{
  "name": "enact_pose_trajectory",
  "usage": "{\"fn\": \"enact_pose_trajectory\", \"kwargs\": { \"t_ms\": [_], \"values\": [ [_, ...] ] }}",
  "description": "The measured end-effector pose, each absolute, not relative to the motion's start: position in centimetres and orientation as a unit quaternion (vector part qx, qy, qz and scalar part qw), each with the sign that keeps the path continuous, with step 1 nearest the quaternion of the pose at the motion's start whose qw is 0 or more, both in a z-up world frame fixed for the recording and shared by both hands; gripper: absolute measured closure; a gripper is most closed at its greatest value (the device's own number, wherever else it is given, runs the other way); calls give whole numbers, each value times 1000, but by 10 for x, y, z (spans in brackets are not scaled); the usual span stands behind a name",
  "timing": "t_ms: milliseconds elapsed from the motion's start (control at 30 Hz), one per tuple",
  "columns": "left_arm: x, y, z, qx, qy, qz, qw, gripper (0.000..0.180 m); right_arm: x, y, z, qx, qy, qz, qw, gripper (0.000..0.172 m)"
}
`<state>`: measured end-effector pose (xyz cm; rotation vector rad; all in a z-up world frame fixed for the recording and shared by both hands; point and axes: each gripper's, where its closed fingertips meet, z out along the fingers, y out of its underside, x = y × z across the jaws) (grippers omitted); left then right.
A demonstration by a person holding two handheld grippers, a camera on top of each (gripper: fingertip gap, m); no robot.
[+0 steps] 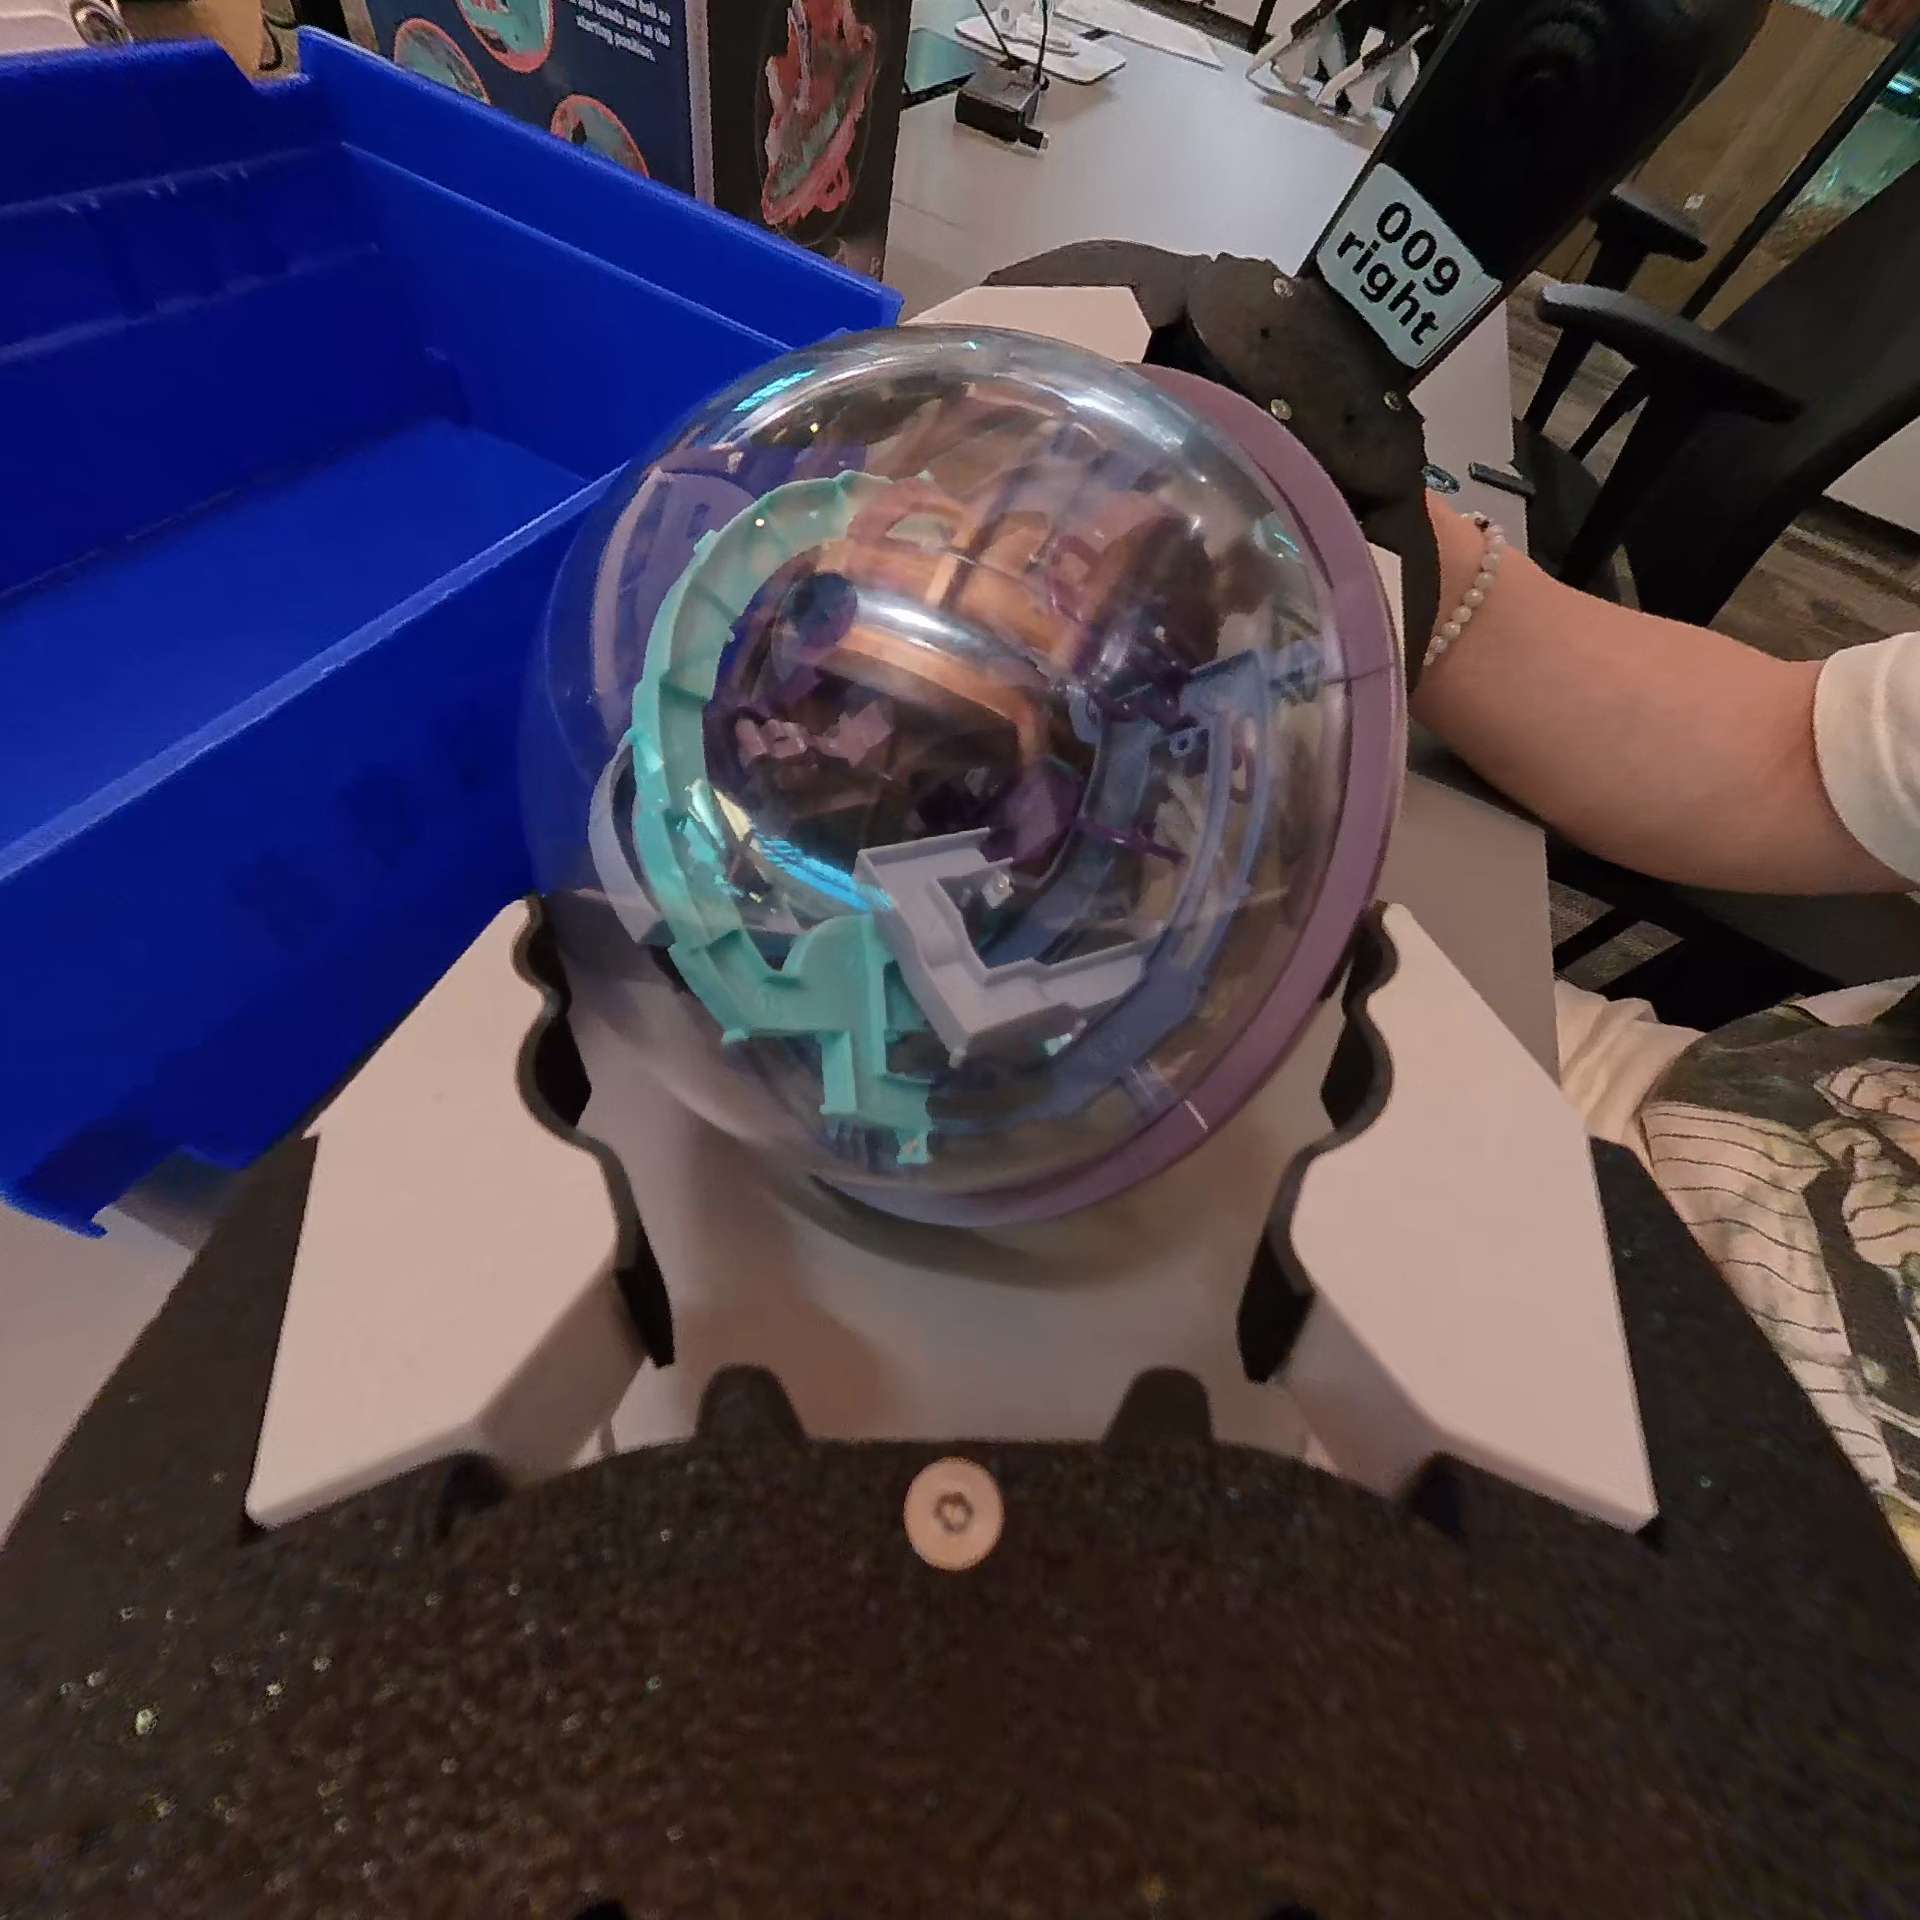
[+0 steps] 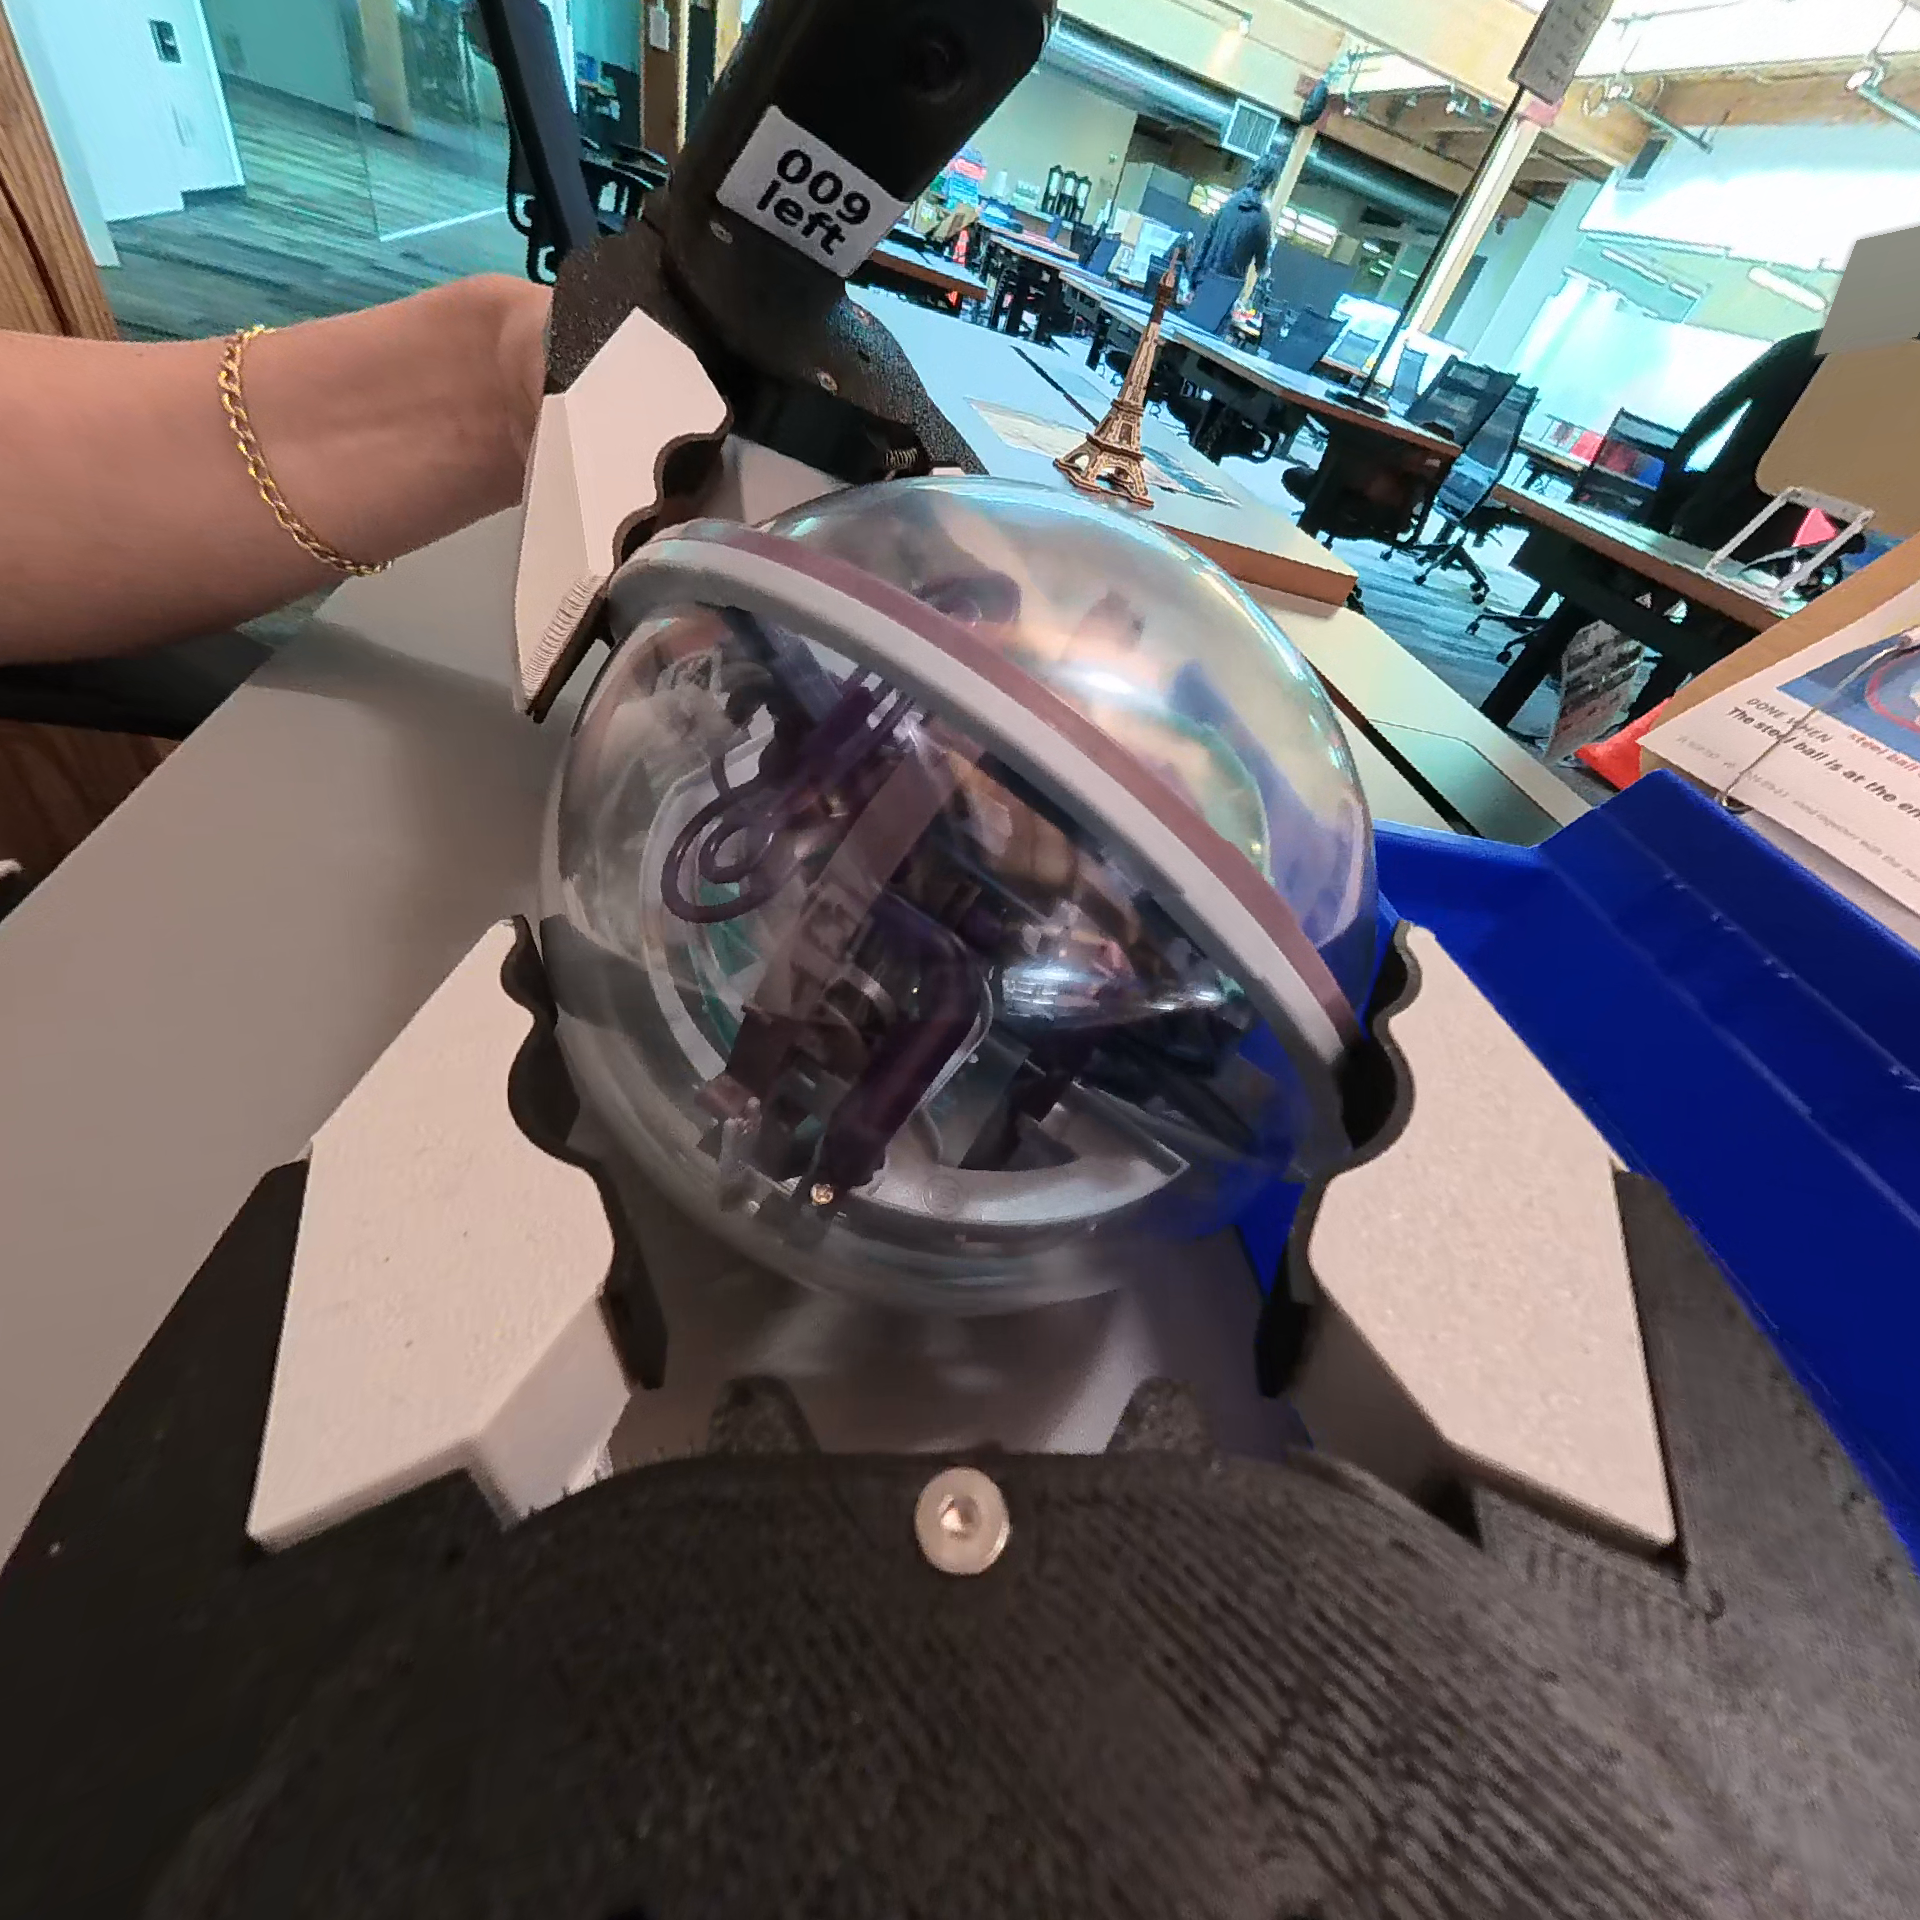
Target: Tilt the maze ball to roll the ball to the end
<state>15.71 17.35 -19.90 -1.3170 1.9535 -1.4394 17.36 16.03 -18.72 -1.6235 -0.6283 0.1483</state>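
Note:
The maze ball (image 1: 966,748) is a clear sphere with a purple rim and teal, grey and purple tracks inside. It is held tilted above the white table (image 2: 156,883). My left gripper (image 1: 951,935) is shut on it, both fingers (image 1: 551,1039) pressing its sides. My right gripper (image 2: 956,966) is shut on the same maze ball (image 2: 935,883) from the opposite side, with its fingers (image 2: 535,1049) against the shell. Each gripper shows behind the ball in the other's view: the right gripper (image 1: 1299,364) and the left gripper (image 2: 727,343). A small shiny bead (image 1: 1001,883) sits in the grey track.
A blue plastic bin (image 1: 312,623) stands right beside the ball; it also shows in the right wrist view (image 2: 1714,987). A printed box (image 1: 623,94) stands behind it. A small tower model (image 2: 1127,416) and a paper sheet on cardboard (image 2: 1808,727) are nearby. A person's arms are close at both sides.

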Motion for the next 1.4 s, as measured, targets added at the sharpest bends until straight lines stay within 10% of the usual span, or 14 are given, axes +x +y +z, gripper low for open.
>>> {"fn": "enact_pose_trajectory", "kwargs": {
  "t_ms": [1400],
  "values": [
    [151, 179, -179, -470, 668, -546, 186, 31, 153, 174, -195, -710, -312, 10, 631, 16]
  ]
}}
